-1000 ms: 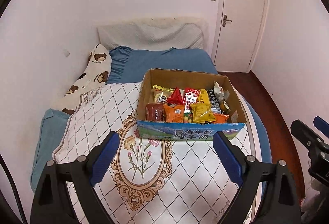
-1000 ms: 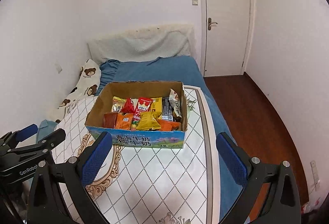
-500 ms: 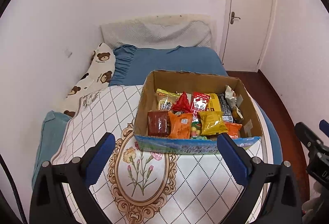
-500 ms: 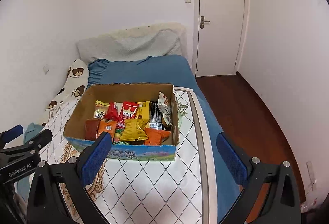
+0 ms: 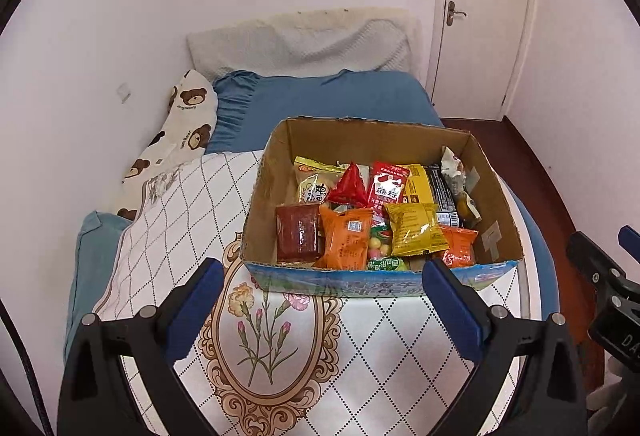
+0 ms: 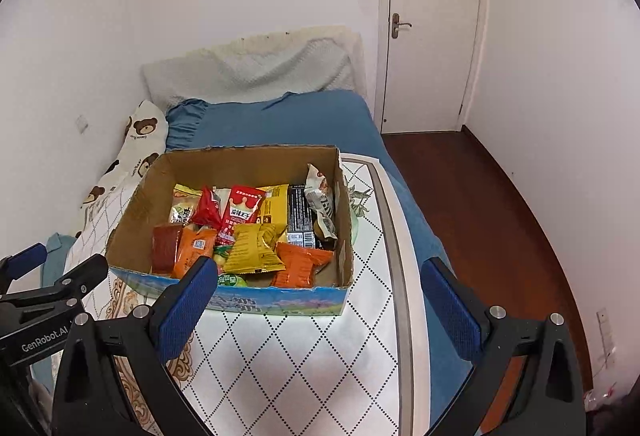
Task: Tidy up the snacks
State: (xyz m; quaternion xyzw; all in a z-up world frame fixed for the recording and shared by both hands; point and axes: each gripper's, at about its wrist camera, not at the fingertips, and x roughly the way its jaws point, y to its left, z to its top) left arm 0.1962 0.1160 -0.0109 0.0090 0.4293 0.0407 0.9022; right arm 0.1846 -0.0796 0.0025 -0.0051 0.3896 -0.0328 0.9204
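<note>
An open cardboard box point(image 5: 502, 232) point(image 6: 132, 224) sits on a white diamond-patterned table top laid over the bed. It holds several snack packets: a dark red one point(image 5: 298, 232), orange ones point(image 5: 346, 236) point(image 6: 300, 264), a yellow one point(image 5: 414, 230) point(image 6: 254, 248), and red ones point(image 5: 386, 182) point(image 6: 244, 210). My left gripper point(image 5: 322, 306) hovers just before the box's near wall, open and empty. Wide apart and empty as well, my right gripper point(image 6: 316, 302) is open near the box's front right corner.
The table top point(image 5: 352, 356) point(image 6: 304, 356) rests on a blue bed point(image 5: 328, 96) with a bear-print pillow point(image 5: 176, 140) at the left wall. A wooden floor point(image 6: 492, 204) and a shut door point(image 6: 428, 24) lie to the right. The other gripper shows at each view's edge.
Both grippers have come closer to the box and lower, so the box looms larger. The left jaws have spread a little wider.
</note>
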